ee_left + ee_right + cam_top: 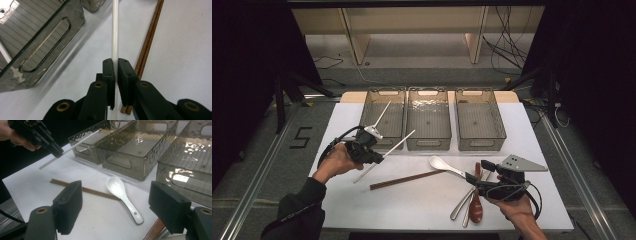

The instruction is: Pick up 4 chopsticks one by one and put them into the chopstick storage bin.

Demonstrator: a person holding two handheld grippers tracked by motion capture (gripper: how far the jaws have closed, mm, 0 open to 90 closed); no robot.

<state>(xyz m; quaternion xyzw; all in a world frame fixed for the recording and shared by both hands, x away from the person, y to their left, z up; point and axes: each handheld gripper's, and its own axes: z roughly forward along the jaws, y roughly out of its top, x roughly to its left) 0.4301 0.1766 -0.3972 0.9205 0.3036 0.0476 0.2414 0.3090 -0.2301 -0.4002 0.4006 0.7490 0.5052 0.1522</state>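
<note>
My left fingers (115, 68) are clenched on the thin white plastic chopstick (115, 30), held above the white bench (422, 200) beside the left smoked-plastic bin (382, 118), so I should tip it gently inside, while my right fingers (116, 207) wait released.

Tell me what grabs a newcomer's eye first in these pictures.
The left tool is shut on a thin white chopstick, held above the white table just before the left of three smoky clear plastic bins. Before the open right tool lie a glossy white ceramic spoon and brown wooden chopsticks.
</note>
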